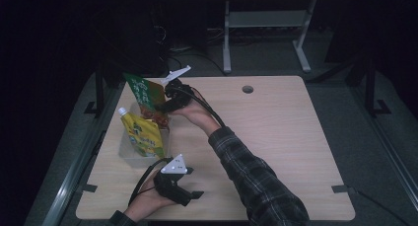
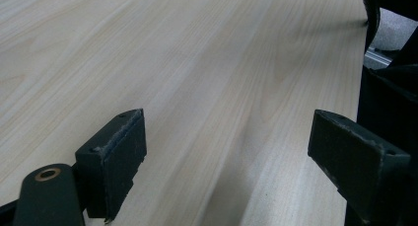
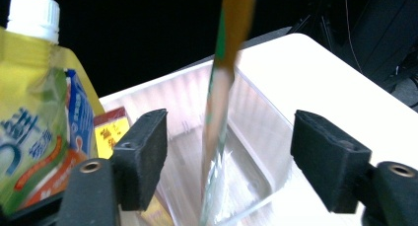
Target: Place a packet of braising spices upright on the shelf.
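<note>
Left black two-jaw tongs [image 1: 194, 194] sit low near the front edge, held in the left hand [image 1: 148, 201], jaws spread wide with nothing between them. Right black tongs [image 1: 165, 105] are reached out on a plaid-sleeved arm [image 1: 251, 179], jaws parted and not pressing on anything.

A light wood-grain counter [image 1: 276, 137] with rounded corners and a round cable hole [image 1: 248, 89] near its far edge stands on a grey floor [image 1: 374, 152]. Dark metal rails [image 1: 79, 162] run along the left and right sides of the counter. Beyond the far edge stands a pale grey metal frame [image 1: 266, 23] on two splayed feet, with cables [image 1: 197, 56] trailing across the floor beside it. The surrounding room lies in deep shadow; light falls chiefly on the counter.
</note>
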Action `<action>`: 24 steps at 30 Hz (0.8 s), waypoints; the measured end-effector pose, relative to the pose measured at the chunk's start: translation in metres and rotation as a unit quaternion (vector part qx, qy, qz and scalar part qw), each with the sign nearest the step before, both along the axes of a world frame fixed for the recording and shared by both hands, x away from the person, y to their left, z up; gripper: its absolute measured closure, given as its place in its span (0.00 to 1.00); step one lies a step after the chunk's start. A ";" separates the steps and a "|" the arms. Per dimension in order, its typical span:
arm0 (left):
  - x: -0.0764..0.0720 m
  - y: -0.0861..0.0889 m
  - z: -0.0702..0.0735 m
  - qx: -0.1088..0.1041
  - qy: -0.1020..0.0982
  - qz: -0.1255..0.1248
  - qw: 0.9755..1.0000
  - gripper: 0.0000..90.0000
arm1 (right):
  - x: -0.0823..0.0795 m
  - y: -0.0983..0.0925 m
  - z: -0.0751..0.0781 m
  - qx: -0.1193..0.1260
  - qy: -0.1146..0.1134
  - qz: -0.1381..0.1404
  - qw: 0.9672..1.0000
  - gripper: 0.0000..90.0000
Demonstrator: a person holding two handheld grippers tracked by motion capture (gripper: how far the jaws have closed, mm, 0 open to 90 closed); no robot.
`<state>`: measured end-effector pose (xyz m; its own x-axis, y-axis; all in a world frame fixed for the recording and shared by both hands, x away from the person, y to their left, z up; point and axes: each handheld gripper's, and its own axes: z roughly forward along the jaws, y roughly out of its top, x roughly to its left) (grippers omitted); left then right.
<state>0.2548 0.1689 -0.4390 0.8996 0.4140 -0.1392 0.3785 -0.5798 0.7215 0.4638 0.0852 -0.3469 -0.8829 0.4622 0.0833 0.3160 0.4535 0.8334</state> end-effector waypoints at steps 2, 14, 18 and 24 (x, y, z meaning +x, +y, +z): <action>0.000 0.000 0.000 -0.001 0.001 0.001 1.000 0.16 | -0.002 -0.006 0.001 -0.001 0.000 -0.002 1.000 0.32; 0.001 0.000 -0.002 0.003 0.002 0.004 1.000 0.16 | -0.025 -0.061 -0.007 -0.020 0.003 0.012 1.000 0.29; 0.002 0.001 -0.002 0.006 -0.003 0.002 1.000 0.16 | -0.035 -0.082 -0.013 -0.018 0.009 0.008 1.000 0.29; 0.003 0.001 -0.002 0.006 -0.004 0.001 1.000 0.16 | -0.048 -0.107 -0.023 -0.025 0.012 0.000 1.000 0.29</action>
